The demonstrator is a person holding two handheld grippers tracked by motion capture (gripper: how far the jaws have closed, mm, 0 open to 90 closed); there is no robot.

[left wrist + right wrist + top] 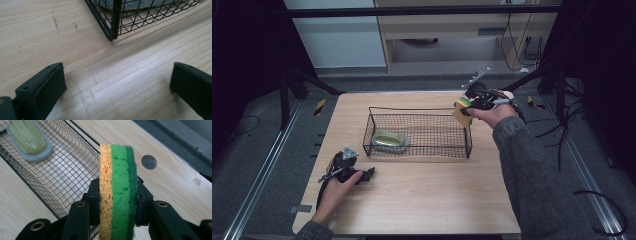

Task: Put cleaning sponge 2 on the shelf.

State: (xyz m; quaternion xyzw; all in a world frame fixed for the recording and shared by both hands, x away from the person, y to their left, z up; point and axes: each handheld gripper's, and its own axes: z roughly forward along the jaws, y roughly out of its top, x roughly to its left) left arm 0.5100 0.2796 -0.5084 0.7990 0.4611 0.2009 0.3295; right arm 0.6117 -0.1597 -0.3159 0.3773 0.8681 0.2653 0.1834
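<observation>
A layered sponge [118,192], orange on one side and green on the other, stands on edge between the jaws of my right gripper [117,207], which is shut on it. From above, that sponge [462,111] hangs at the right end of a black wire basket [419,111], held by the right gripper [469,104]. A pale green scrubber with a grey rim [389,140] lies in the basket's left part [30,140]. My left gripper [367,175] rests on the table in front of the basket's left corner, jaws wide apart over bare wood [117,82].
The basket's near corner post [115,20] stands just ahead of the left gripper. A round hole [149,162] pierces the wooden table [422,200] near its right edge. Dark frame legs and cables flank the table.
</observation>
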